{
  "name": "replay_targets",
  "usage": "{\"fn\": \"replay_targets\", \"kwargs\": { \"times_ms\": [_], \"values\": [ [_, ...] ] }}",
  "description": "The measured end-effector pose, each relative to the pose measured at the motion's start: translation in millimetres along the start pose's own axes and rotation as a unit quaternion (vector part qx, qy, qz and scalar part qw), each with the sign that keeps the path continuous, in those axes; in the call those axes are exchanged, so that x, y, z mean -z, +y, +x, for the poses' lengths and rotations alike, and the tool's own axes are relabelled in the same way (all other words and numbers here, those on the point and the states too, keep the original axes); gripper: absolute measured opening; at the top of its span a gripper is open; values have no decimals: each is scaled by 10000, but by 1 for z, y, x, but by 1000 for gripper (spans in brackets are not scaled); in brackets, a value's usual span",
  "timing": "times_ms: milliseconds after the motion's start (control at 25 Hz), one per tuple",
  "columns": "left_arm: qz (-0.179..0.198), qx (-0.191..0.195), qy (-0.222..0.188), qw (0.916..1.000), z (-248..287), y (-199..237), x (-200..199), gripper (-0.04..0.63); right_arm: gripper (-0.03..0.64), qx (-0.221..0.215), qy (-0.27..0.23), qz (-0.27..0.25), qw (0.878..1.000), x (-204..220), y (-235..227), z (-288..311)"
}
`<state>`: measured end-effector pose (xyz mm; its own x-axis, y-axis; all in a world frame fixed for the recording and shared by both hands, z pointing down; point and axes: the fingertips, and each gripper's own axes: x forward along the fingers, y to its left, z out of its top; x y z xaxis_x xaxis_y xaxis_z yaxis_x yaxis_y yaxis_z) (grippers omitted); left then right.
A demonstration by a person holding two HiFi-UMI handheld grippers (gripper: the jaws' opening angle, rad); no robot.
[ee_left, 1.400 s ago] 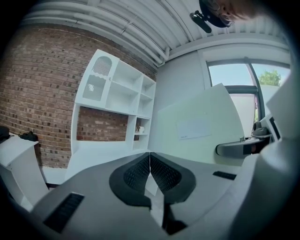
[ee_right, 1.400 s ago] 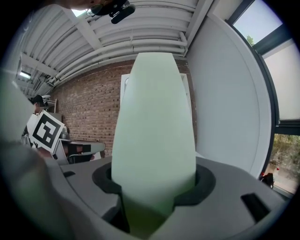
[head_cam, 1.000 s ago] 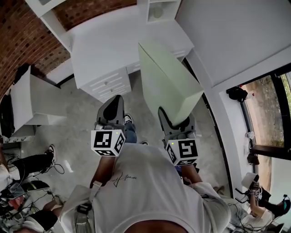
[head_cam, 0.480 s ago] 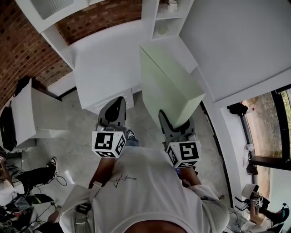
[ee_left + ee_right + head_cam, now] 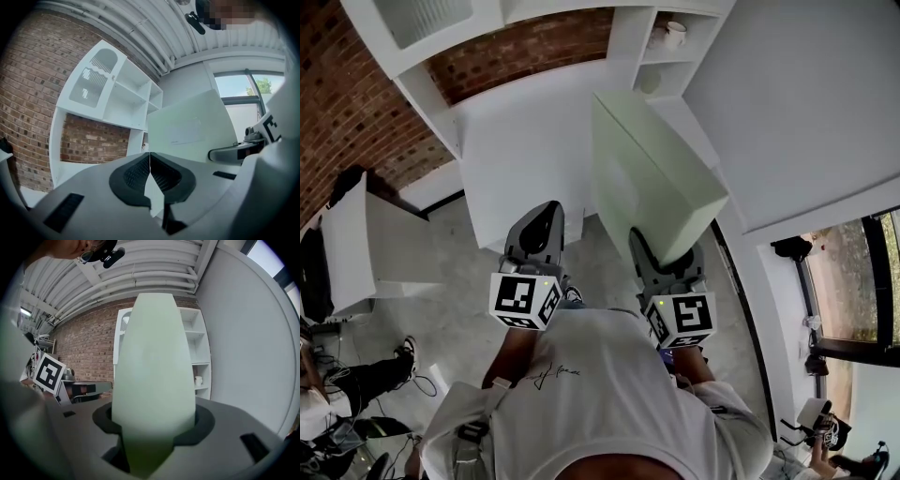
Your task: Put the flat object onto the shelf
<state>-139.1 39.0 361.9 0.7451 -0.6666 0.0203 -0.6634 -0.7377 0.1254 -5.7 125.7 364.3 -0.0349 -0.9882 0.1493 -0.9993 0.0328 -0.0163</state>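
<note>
A large, flat, pale green box (image 5: 652, 178) stands on edge in front of me, its near end clamped in my right gripper (image 5: 667, 265). In the right gripper view the box (image 5: 154, 376) fills the space between the jaws, which are shut on it. My left gripper (image 5: 542, 217) hovers beside it to the left, shut with nothing in it; its ribbed pads (image 5: 161, 176) meet at the tips. The white shelf unit (image 5: 667, 56) rises just beyond the box's far end. The shelf unit (image 5: 117, 98) and the box (image 5: 192, 131) also show in the left gripper view.
A white desk top (image 5: 525, 141) lies under a brick wall (image 5: 525, 42). A mug (image 5: 675, 33) stands in one shelf compartment. A white wall (image 5: 787, 94) runs close on the right. A second white table (image 5: 356, 244) and a seated person's legs (image 5: 356, 384) are at the left.
Both grippers and the green box have moved forward toward the desk and shelf unit and risen a little. More of the shelf compartments now show above the box.
</note>
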Motion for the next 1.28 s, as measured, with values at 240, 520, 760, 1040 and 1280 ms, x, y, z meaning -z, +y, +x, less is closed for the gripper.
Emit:
{"fn": "replay_targets", "kwargs": {
  "times_ms": [240, 520, 760, 1040, 1280],
  "values": [
    [-125, 97, -42, 9999, 8, 18, -5, 14, 273, -25, 63, 11, 10000, -4, 8, 18],
    [-326, 169, -97, 9993, 28, 24, -12, 14, 273, -145, 7, 68, 9999, -11, 1, 42],
    [-21, -39, 61, 10000, 67, 36, -9, 14, 273, -381, -64, 62, 9992, -19, -20, 76],
    [43, -292, 36, 9996, 127, 48, -17, 14, 273, -778, -170, -38, 9968, -38, -61, 128],
    [117, -521, -22, 9986, 177, 61, -30, 14, 273, -1108, -271, -108, 9934, -56, -95, 173]
  ]
}}
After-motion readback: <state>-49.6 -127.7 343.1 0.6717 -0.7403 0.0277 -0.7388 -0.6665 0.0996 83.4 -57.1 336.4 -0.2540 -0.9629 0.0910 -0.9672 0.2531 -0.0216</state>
